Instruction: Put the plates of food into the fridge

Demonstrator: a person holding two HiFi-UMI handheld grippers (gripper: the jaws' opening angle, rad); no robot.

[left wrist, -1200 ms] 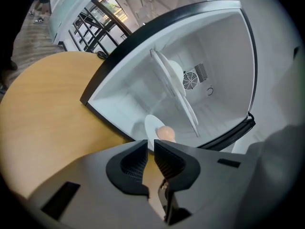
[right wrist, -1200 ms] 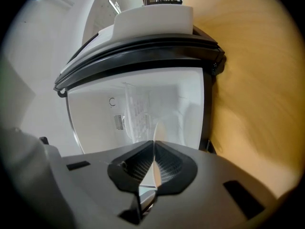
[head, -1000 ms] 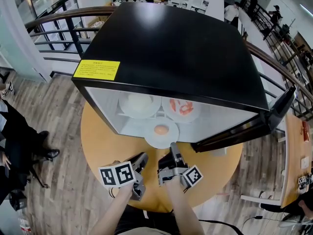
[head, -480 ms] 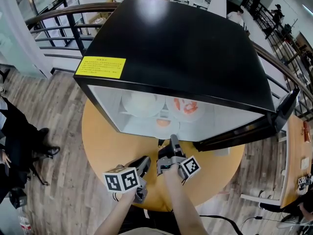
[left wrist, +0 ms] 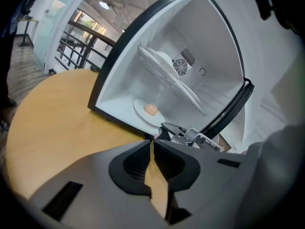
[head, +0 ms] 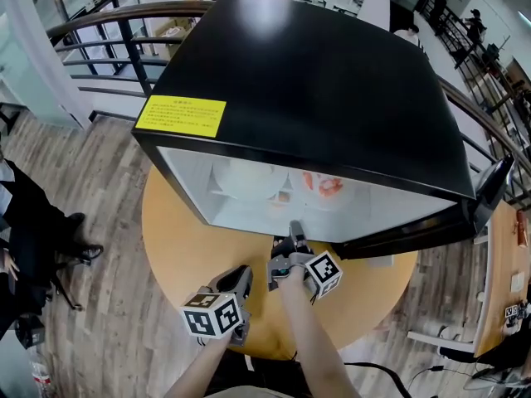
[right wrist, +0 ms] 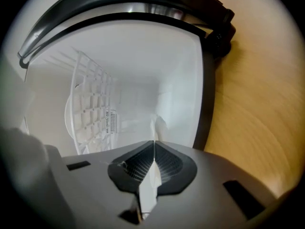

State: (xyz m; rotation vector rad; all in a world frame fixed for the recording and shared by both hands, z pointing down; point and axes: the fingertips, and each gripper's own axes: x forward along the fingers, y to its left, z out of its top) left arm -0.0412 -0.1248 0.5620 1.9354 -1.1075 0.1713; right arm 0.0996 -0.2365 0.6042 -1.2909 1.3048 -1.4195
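Black fridge (head: pixel 307 81), white inside, door open, stands on the round wooden table (head: pixel 182 247); plank floor (head: pixel 91 305) around it. Plates of food (head: pixel 322 185) sit inside the fridge. Left gripper (left wrist: pixel 151 143) and right gripper (right wrist: pixel 154 143): jaws together, empty.

We can read nothing here: the yellow label (head: pixel 181 115) on the black fridge's (head: pixel 315 81) top carries lines of dark print, too small for us to make out.

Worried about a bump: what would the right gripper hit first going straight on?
Nothing close: the shut right gripper points into the open fridge, beside the shelf. Probably its white rear wall first; depth is unclear.
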